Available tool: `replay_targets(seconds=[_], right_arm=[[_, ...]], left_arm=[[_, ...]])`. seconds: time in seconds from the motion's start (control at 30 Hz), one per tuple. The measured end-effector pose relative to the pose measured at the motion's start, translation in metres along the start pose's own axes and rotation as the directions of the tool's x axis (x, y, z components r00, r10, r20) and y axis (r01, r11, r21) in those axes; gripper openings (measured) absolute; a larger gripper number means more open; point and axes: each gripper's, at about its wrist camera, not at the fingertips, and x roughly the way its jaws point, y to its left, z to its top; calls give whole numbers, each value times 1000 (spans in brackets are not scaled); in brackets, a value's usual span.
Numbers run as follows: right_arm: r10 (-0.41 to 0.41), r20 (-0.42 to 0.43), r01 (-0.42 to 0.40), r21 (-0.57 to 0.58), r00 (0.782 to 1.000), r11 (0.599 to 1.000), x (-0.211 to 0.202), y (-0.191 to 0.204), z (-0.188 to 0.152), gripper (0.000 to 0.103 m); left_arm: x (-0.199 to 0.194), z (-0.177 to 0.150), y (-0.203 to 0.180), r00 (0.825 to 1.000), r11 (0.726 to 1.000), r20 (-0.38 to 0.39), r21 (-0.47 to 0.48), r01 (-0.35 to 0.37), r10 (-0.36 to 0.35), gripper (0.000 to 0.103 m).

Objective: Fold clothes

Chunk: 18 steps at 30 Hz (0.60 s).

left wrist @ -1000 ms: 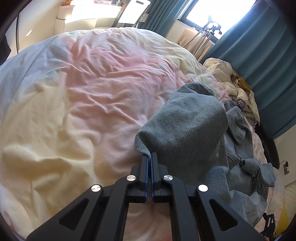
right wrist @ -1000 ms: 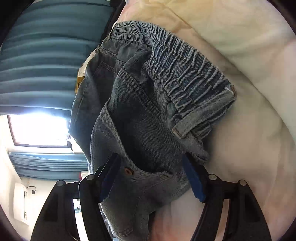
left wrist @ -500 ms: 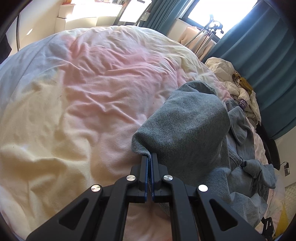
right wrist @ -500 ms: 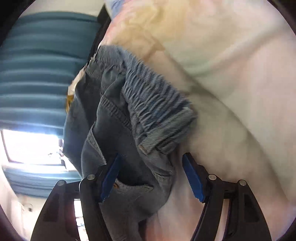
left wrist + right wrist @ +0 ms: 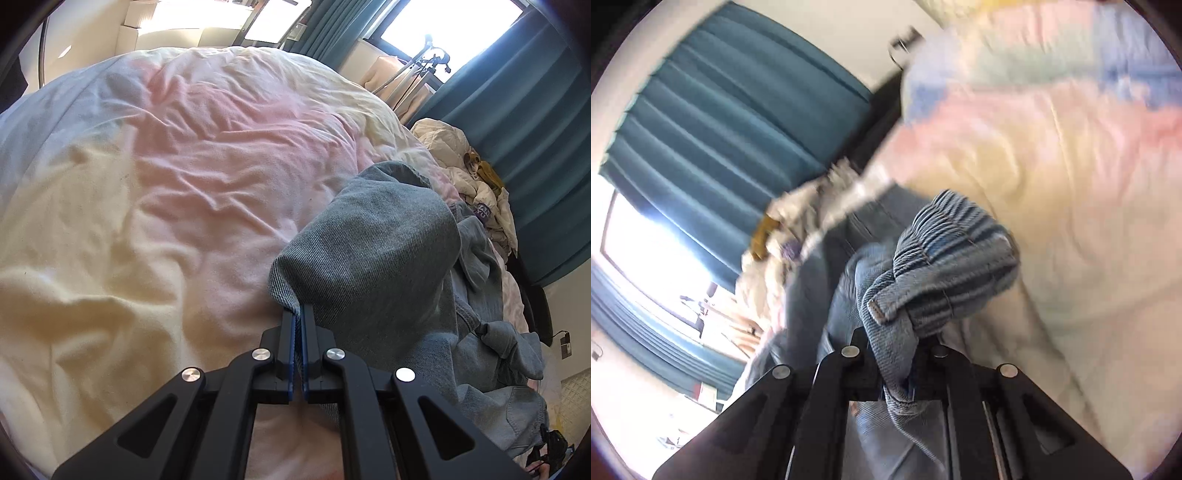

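The left tool (image 5: 297, 314) has its blue-padded jaws pressed together on the hem edge of a pair of grey-blue jeans (image 5: 373, 258), pinching a fold of the denim where the cloth drapes up and over in a rounded hump. The right tool (image 5: 892, 354) has just been closing and now has its jaws clamped on the jeans near the gathered elastic waistband (image 5: 955, 254), with a belt loop and bunched denim pushed up between the black arms; that view is blurred. The jeans lie on the bed, along its edge nearest the curtains, with the rest of the garment trailing in crumpled folds to the right of the left tool. Under them spreads a rumpled duvet (image 5: 177, 192) in soft pink, cream and pale blue. Beyond the jeans, against the teal curtains (image 5: 535, 140), sits a heap of white and mustard-coloured laundry (image 5: 476, 173). A bright window (image 5: 454, 33) shows between the curtains, with a metal stand (image 5: 417, 70) in front of it.
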Motion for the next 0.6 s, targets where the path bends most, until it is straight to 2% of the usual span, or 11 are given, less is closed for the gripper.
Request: replay_targets(seconds=[0.07,0.1,0.2,0.3,0.37,0.5,0.6], right_arm=[[-24,53,25,-18,998,1000,-4,2,10,7],[-51,51,51,-8,997,999,1,-3,13,7],[-141,15,141,35,990,989,23,-26,20,7],[-238,-79,244,77,968,967,40,-79,18,7],[-264,-111,273,73,958,959,53,-97,10,8],[-290,-98,292,1,952,957,54,-83,9,12],[-274,-122,279,28,954,960,43,-83,8,18]], left_arm=[[0,-3,-2,1000,1000,-9,10,4,-4,2],[1,-5,-3,1000,1000,-23,13,20,-19,1],[4,-12,-15,998,997,-49,55,46,-43,2],[5,-19,-29,998,992,-49,118,41,-35,2],[4,-20,-31,998,991,-46,128,38,-32,2],[5,-15,-22,996,997,-71,64,49,-45,4],[6,-13,-13,995,999,-87,2,40,-40,12]])
